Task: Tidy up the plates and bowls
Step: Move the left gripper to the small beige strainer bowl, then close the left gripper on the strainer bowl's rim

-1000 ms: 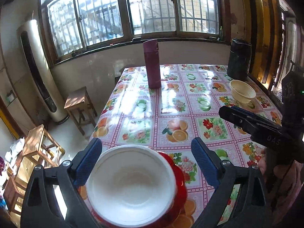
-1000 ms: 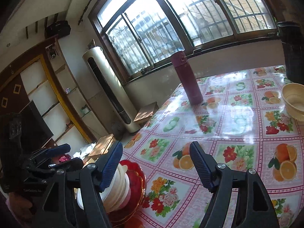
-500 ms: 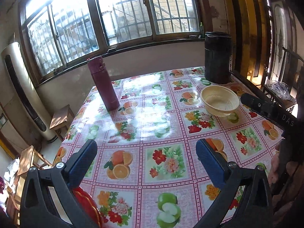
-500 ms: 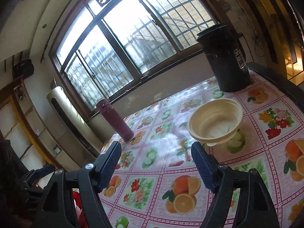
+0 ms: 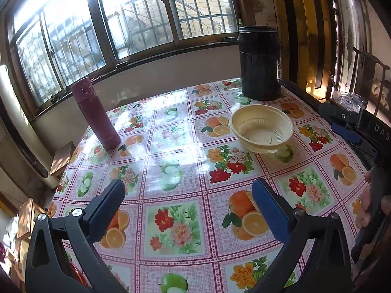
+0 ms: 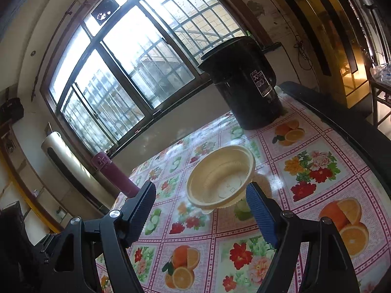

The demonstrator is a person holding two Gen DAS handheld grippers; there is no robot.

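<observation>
A cream ribbed plastic bowl [image 5: 262,128] stands upright on the fruit-print tablecloth [image 5: 185,171], towards the far right. In the right wrist view the bowl [image 6: 220,177] lies just ahead of my right gripper [image 6: 200,193], which is open and empty, its fingers apart on either side of the bowl's near rim without touching it. My left gripper [image 5: 188,193] is open and empty over the table's near middle. A sliver of the red plate [image 5: 75,272] shows at the bottom left behind the left finger. The right gripper also shows at the right edge of the left wrist view [image 5: 347,127].
A maroon flask [image 5: 95,114] stands at the far left of the table. A tall black kettle [image 5: 260,62] stands at the far right corner, just behind the bowl. Windows run along the back wall. A dark table edge [image 6: 342,131] runs on the right.
Both grippers have swung right, away from the red plate and white bowls, which have left view. The right gripper has closed in on the cream bowl.
</observation>
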